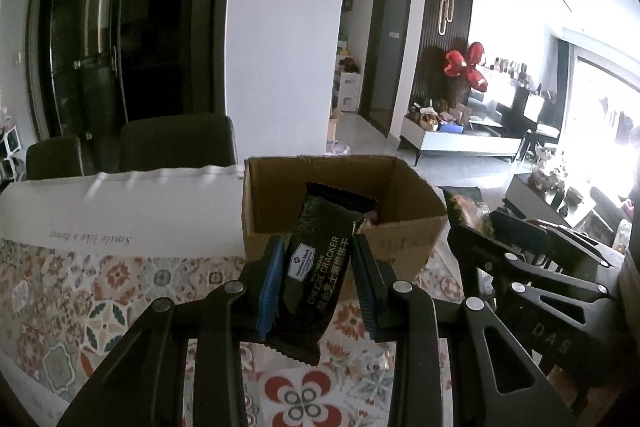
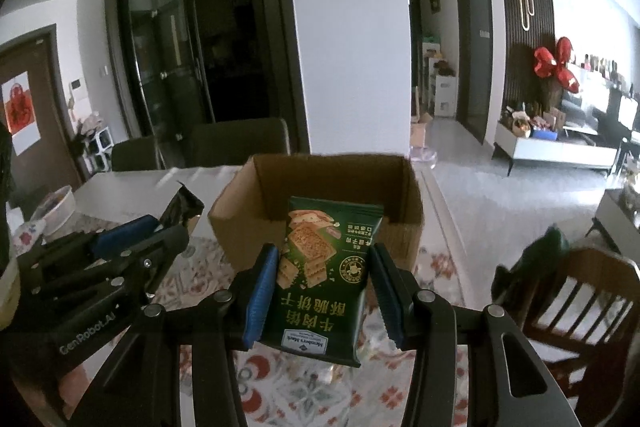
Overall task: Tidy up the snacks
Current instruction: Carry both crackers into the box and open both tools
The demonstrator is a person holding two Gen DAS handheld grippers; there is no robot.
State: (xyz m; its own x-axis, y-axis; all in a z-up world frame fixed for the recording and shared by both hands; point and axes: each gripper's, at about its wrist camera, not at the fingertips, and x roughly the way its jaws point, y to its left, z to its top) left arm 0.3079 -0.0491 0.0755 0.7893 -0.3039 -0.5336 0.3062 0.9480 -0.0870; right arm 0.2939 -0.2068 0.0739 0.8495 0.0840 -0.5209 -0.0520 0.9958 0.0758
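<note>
Bright daylight floods a living room behind a dining table covered with a floral-patterned tablecloth [image 1: 120,279], where an open brown cardboard box [image 1: 404,203] stands near the table's far edge, in front of two dark chair backs. Above the cloth, the left gripper [image 1: 316,291] is clamped on a black cheese cracker packet [image 1: 320,267], its blue-padded fingers [image 1: 270,283] pressing both sides of the wrapper; the packet's top end reaches up in front of the box's near wall. Just beside it, the right gripper [image 2: 324,287] grips a dark green biscuit packet [image 2: 324,279] printed with cracker pictures, the pads closed against its two edges, the pack held upside down in front of the same box [image 2: 240,211]. Each tool appears in the other's camera: the right one at the left view's right edge, the left one at the right view's left edge. A wooden chair [image 2: 580,299] stands at the table's right side, and red balloons [image 1: 468,65] hang by the dark slatted wall in the background.
</note>
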